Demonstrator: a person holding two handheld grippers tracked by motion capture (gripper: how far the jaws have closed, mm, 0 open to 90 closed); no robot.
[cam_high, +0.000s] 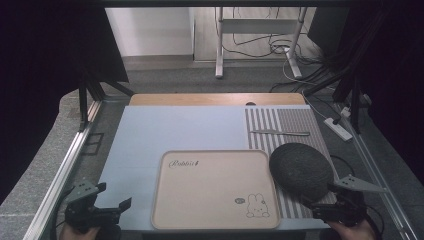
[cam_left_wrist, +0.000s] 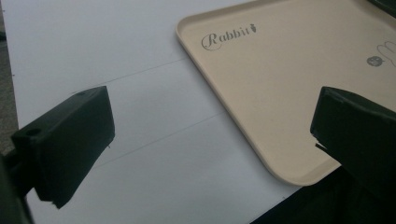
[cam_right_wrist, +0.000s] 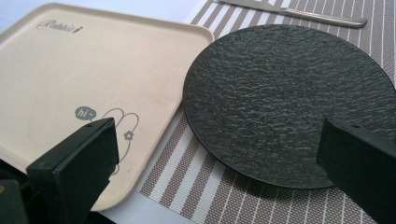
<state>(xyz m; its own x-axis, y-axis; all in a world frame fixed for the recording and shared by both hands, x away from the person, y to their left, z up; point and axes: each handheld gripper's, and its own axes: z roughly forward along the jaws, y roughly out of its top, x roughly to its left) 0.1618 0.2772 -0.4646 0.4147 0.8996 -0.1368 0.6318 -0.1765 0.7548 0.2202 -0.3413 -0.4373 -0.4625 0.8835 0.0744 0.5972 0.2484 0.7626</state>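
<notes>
A beige tray printed with "Rabbit" and a bunny lies at the table's near middle. Its near corner reaches between the jaws in the left gripper view. Just right of the tray, a black textured plate rests on a striped placemat, and a metal knife lies beyond the plate. My left gripper hovers open at the tray's near-left corner with nothing between its jaws. At the plate's near edge my right gripper stands open, and plate and tray lie ahead of it.
A pale blue sheet covers the tabletop, with a wooden strip at its far edge. Metal frame rails run along both sides. Desk legs and cables stand on the floor beyond.
</notes>
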